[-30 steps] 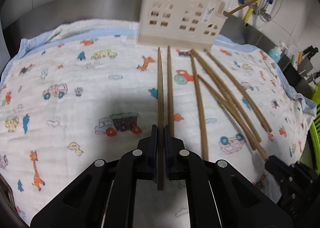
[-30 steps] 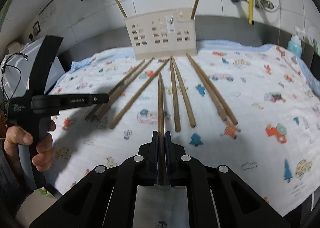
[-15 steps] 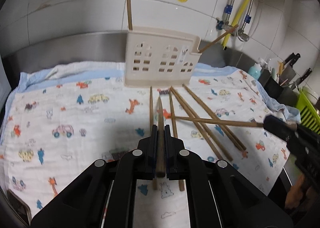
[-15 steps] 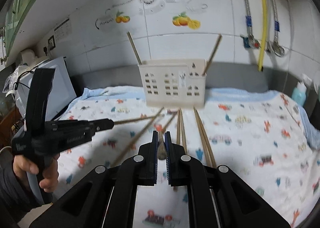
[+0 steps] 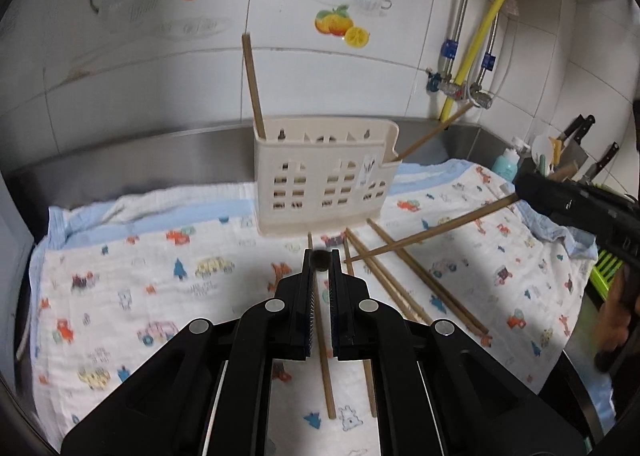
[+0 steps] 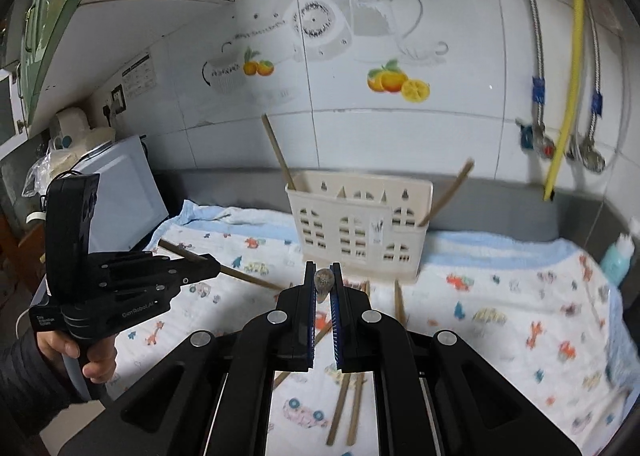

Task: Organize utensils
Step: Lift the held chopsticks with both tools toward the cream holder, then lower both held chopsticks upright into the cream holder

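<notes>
Chopsticks: each gripper, left [image 5: 320, 262] and right [image 6: 323, 280], is clamped on one (seen end-on), raised and aimed at the cream holder [image 5: 322, 183] by the cloth's [image 5: 120, 264] back edge, likely for dropping in; others [image 5: 416, 280] lie before it.

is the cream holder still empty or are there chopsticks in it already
Not empty: two chopsticks stand in the cream holder, one at its left end, one leaning out at its right end. Others lie on the cloth.

Left gripper [image 5: 321, 262] clamped, right gripper [image 6: 323, 274] clamped, both raised
</notes>
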### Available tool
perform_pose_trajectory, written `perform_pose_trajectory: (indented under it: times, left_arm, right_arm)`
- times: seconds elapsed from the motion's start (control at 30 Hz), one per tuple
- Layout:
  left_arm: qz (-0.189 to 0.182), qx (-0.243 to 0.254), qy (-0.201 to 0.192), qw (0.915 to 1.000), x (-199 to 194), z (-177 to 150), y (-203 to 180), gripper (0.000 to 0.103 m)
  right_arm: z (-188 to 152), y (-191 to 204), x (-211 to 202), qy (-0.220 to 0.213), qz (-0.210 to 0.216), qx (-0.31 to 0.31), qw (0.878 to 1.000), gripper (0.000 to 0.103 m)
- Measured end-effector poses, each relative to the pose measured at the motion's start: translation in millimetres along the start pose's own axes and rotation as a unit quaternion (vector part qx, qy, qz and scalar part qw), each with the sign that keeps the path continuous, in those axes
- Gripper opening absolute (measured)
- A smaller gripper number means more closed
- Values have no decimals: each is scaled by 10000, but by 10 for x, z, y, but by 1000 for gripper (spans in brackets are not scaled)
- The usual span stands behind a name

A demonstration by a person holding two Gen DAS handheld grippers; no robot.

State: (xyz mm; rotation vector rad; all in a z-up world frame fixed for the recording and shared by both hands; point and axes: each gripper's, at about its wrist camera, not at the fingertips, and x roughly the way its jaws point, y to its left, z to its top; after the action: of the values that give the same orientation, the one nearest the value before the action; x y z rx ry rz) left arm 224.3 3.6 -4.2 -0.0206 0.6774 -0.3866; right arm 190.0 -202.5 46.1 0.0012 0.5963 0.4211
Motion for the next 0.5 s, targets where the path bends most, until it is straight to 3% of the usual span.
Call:
perform_pose_trajectory:
  times: [0.5]
  left_arm:
    - [-19, 295, -372, 9989, -225, 657, -57, 5]
  right_arm:
    - [903, -409, -265, -104, -495, -416, 9979, 7]
